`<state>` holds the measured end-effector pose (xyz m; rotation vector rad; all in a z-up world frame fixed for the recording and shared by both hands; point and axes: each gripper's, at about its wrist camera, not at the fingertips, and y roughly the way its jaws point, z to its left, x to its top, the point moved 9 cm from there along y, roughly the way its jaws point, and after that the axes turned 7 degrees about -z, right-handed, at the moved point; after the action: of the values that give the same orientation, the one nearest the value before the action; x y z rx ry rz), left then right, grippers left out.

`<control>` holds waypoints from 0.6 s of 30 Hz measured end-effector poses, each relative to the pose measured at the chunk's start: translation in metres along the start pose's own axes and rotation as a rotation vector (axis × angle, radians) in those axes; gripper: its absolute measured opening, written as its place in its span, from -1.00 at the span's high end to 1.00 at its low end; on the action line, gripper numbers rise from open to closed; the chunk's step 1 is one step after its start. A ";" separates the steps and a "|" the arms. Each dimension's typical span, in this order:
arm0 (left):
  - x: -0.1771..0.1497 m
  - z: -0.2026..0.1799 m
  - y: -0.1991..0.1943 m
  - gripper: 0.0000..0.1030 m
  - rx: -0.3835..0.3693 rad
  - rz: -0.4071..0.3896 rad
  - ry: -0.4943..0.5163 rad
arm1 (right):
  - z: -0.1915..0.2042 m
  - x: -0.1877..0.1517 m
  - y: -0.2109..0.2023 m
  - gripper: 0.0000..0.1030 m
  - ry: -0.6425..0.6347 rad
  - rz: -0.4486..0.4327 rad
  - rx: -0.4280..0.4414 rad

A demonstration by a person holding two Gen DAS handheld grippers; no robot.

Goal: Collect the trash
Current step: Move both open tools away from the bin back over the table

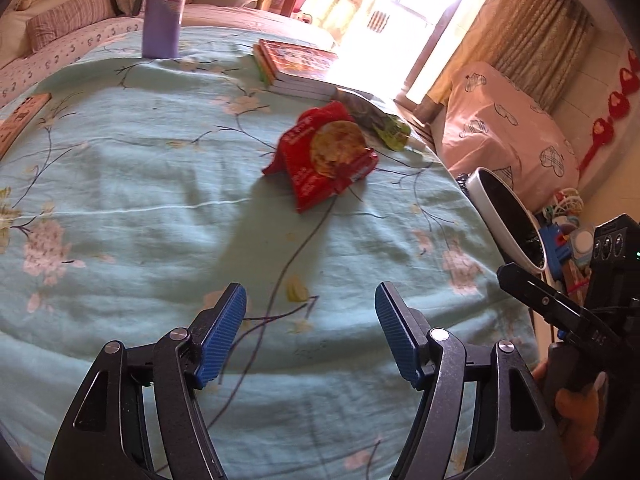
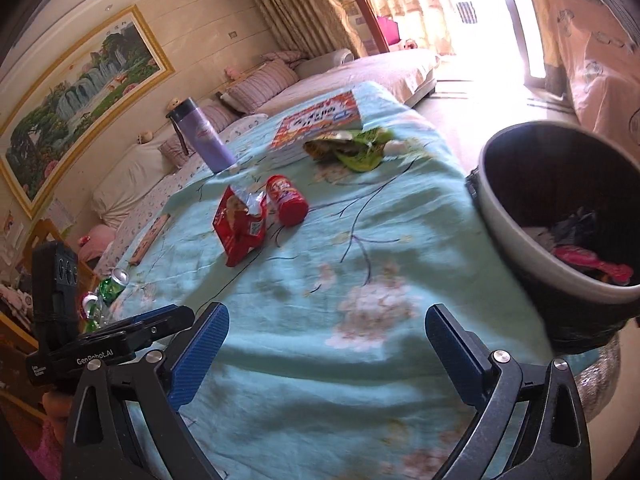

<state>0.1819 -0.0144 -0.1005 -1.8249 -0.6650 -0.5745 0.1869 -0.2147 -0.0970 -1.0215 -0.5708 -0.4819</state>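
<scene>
Left gripper (image 1: pixel 310 330): jaws apart with nothing between them, only the floral cloth (image 1: pixel 120 208) under the blue pads.
Right gripper (image 2: pixel 326 354): jaws spread very wide, likewise empty, over the same cloth at the near edge of the table.
Nearest trash: the red snack wrapper (image 1: pixel 324 156) lies at twelve o'clock from the left gripper, some way off, crumpled and partly standing.
Beside it: the right wrist view shows a small red canister (image 2: pixel 287 200) on its side, touching or just beside the wrapper at its three o'clock.
Farther trash: a green wrapper (image 2: pixel 352 148) sits at the far edge, against the stack of books (image 1: pixel 298 66), at about one o'clock from the left gripper.
Bin: the trash bin (image 2: pixel 516 216) stands off the table edge at two o'clock from the right gripper, already holding scraps.
Not trash: the purple bottle (image 1: pixel 162 12) at eleven o'clock, to be left alone.
Step in hand, as I judge it: reaching for the red wrapper.
Doing it well: come in low along the cloth, close on the raised crumpled fold, not the flat part, and avoid pinching cloth or nudging the canister into a roll.
</scene>
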 end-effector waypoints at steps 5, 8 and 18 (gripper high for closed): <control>0.013 0.010 0.004 -0.32 0.010 -0.016 0.003 | 0.004 0.001 0.013 -0.93 -0.013 0.016 -0.031; 0.027 0.013 0.009 -0.32 0.014 -0.026 0.024 | 0.003 0.006 0.019 -0.93 -0.028 0.015 -0.064; 0.076 0.009 0.044 -0.33 -0.036 -0.059 0.176 | 0.006 0.033 0.046 -0.72 -0.047 0.012 -0.020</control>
<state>0.2683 -0.0057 -0.0824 -1.7683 -0.5937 -0.7810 0.2393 -0.1930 -0.1033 -1.0568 -0.6022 -0.4547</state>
